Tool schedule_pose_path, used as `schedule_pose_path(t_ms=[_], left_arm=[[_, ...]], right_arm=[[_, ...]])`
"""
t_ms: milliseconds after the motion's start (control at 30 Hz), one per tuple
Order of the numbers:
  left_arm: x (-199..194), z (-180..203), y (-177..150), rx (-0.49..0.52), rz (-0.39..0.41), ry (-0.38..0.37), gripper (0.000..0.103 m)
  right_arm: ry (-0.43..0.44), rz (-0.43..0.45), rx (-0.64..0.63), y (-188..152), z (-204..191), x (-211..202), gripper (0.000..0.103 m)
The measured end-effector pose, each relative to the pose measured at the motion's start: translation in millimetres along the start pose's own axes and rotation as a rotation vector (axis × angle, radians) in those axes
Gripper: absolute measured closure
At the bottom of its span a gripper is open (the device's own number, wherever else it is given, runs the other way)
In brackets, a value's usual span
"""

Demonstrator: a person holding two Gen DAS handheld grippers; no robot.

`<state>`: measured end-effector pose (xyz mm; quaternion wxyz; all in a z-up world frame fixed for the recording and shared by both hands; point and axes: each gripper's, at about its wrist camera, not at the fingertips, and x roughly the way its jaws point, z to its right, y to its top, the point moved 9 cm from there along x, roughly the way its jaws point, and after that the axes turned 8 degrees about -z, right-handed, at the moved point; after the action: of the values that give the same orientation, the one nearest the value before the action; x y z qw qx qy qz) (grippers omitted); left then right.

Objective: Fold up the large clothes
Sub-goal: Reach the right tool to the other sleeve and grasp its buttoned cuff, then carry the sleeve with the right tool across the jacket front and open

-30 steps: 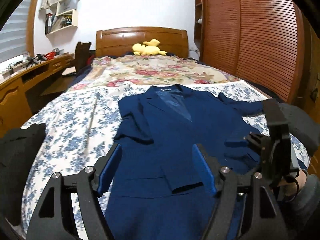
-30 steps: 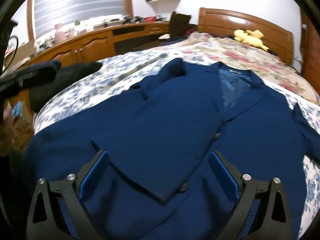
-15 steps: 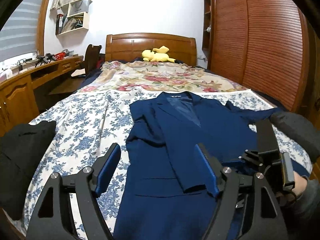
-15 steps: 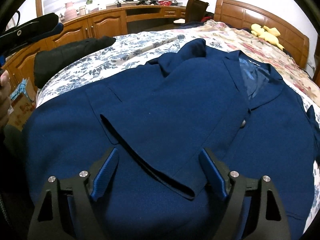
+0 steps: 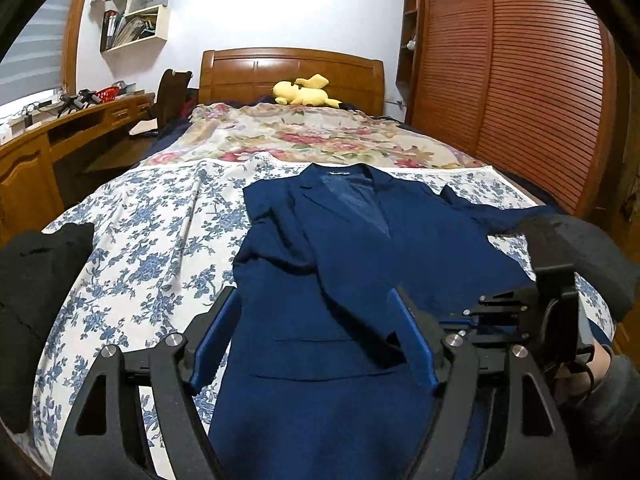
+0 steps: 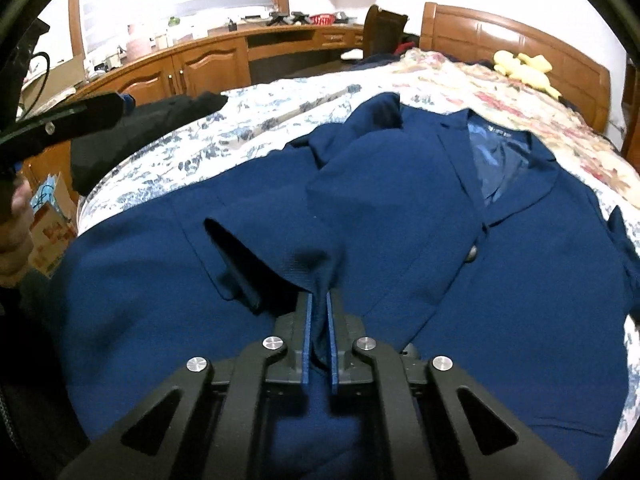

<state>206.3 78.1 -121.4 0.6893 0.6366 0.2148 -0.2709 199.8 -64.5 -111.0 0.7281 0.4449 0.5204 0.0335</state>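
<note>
The navy jacket (image 5: 360, 264) lies spread on the bed (image 5: 132, 240), one sleeve (image 6: 280, 236) already folded across its front. The right tongs (image 6: 319, 320) have just clenched on that sleeve's cuff at six o'clock; the left tongs (image 5: 312, 340) hang released above the hem. Most folds appear left.

1. Jacket (image 6: 400, 208) neck label (image 6: 496, 133), at 1 o'clock in the right wrist view: pale lettering, too small to read.
2. Printed box (image 6: 48, 232) at 9 o'clock: red marks, illegible.

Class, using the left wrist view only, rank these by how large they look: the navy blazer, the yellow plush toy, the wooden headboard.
1. navy blazer, though nearness enlarges it
2. wooden headboard
3. yellow plush toy
</note>
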Motion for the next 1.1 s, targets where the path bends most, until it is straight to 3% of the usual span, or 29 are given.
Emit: schedule_pose_path(t_ms=[333, 533, 733, 967, 1100], left_arm=[[5, 17, 1, 0.014, 0.000, -0.030, 0.027], [8, 34, 4, 0.028, 0.002, -0.053, 0.027], [14, 50, 7, 0.042, -0.003, -0.067, 0.027], [20, 74, 12, 0.063, -0.001, -0.088, 0.027], [27, 87, 13, 0.074, -0.010, -0.097, 0.027]], right_arm=[[-0.074, 0.195, 0.128, -2, 46, -69, 0.099], [-0.157, 0.275, 0.241, -27, 87, -116, 0.099], [-0.271, 0.236, 0.356, -66, 126, -124, 0.099], [-0.298, 0.134, 0.398, -95, 137, -113, 0.099], [-0.344, 0.123, 0.391, -99, 142, -120, 0.087]])
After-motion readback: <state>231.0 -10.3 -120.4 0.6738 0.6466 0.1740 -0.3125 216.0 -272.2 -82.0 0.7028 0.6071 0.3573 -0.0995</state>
